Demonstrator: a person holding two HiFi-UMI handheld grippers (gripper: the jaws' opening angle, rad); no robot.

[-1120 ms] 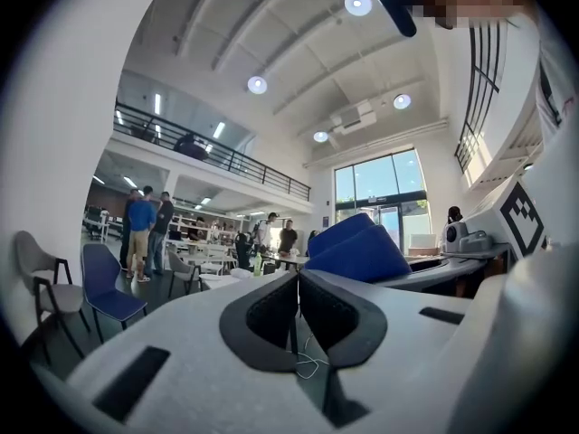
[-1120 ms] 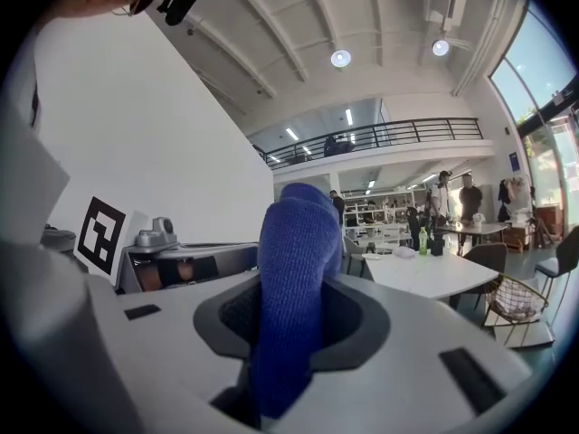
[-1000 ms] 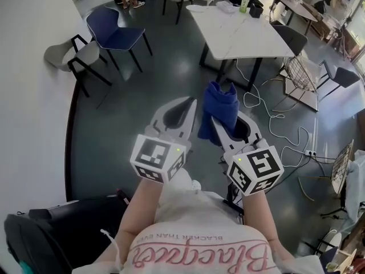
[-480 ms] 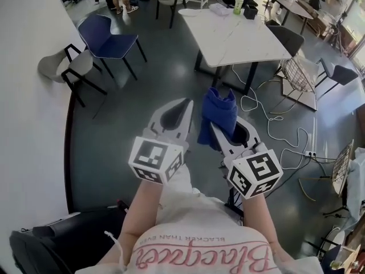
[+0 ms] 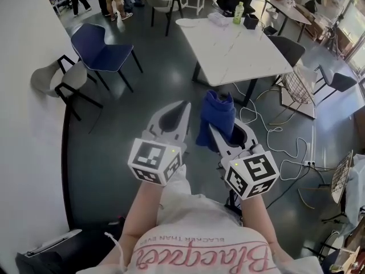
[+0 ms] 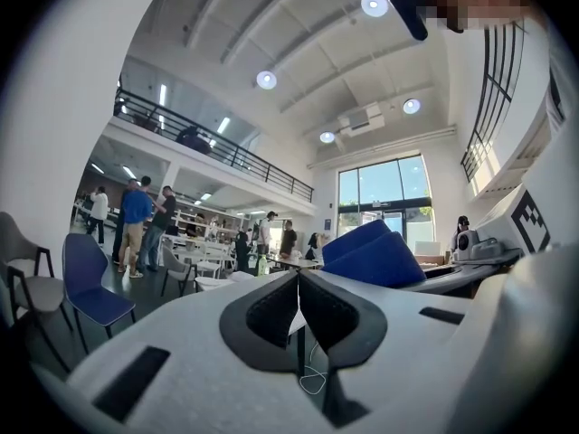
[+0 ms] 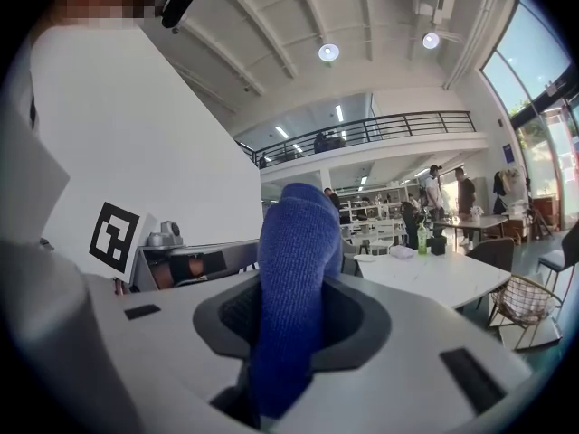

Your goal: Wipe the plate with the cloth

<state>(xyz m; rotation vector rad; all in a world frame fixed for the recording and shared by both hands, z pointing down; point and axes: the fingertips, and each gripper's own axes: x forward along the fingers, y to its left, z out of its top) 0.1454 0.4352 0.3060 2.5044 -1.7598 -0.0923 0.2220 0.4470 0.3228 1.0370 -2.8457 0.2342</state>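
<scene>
Both hand-held grippers closed: left (image 5: 183,108) empty, right (image 5: 219,131) on cloth (image 5: 217,114); shirt (image 5: 199,250) reads "BLACKER THAN".

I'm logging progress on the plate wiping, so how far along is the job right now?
Done: the blue cloth is picked up, clamped in the right gripper. In hand: both grippers hang over the dark floor, short of the white table; the left gripper is shut and empty. Left: all of the wiping. The plate sits at the table's far end, and the cloth is nowhere near it.
</scene>
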